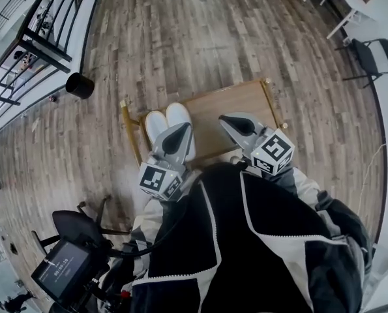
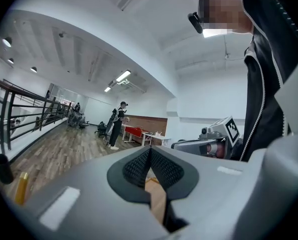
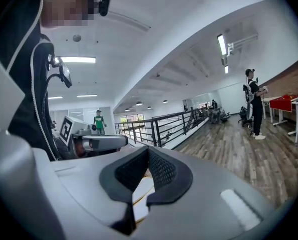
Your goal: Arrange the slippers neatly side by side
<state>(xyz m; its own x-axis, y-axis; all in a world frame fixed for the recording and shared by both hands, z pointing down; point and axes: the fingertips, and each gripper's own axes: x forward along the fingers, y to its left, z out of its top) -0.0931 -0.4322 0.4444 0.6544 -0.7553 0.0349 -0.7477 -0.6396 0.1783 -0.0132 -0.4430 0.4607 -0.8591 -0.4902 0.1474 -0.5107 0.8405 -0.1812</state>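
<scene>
Two white slippers (image 1: 166, 120) lie side by side, toes pointing away, at the left end of a low wooden table (image 1: 236, 103). My left gripper (image 1: 184, 129) hangs over their near ends and hides part of them. It is shut, and nothing is between its jaws (image 2: 150, 151). My right gripper (image 1: 225, 120) is above the bare table top to the right of the slippers, also shut and holding nothing (image 3: 148, 151). Each gripper view looks level across the room and shows the other gripper (image 2: 209, 141) (image 3: 91, 140) close beside it.
A black bin (image 1: 80, 85) stands on the wood floor at the left, near a railing (image 1: 30, 44). An office chair (image 1: 76, 227) and a small screen (image 1: 62, 266) are at the lower left, a black folding chair (image 1: 376, 57) at the upper right. A person (image 3: 254, 101) stands far off.
</scene>
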